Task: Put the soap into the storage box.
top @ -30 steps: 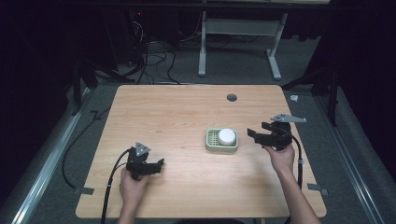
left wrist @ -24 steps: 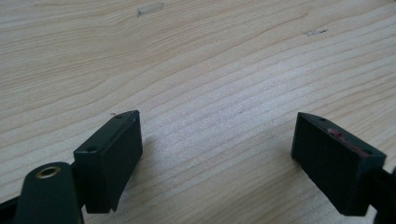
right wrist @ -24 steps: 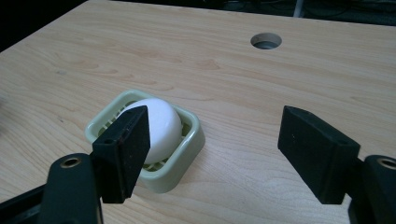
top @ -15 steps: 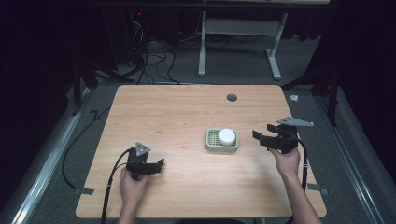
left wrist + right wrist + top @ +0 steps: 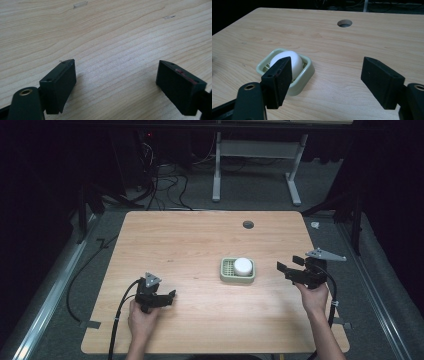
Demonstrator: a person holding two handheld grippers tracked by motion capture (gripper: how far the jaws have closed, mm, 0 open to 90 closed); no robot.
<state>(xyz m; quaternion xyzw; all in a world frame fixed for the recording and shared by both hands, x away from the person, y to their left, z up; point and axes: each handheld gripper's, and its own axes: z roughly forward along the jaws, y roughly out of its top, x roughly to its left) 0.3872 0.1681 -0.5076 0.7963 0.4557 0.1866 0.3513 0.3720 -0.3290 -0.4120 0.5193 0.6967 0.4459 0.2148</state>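
A pale green square dish [image 5: 229, 276] sits right of the table's middle with a white rounded lump [image 5: 243, 266] in it. In the right gripper view the same dish [image 5: 305, 73] and white lump [image 5: 295, 61] lie just beyond the left jaw. My right gripper [image 5: 287, 270] hovers open to the right of the dish, a short gap away, with nothing between its jaws [image 5: 327, 75]. Near the table's front left my left gripper [image 5: 168, 298] rests low over bare wood, also open and holding nothing [image 5: 116, 80].
The wooden table [image 5: 190, 245] has a round cable hole [image 5: 248, 224] at its far right. Black cables trail off the left front edge. A white desk frame [image 5: 255, 150] stands on the dark floor behind the table.
My right gripper has drawn back to the right and toward the front, away from the dish. The left gripper has stayed put.
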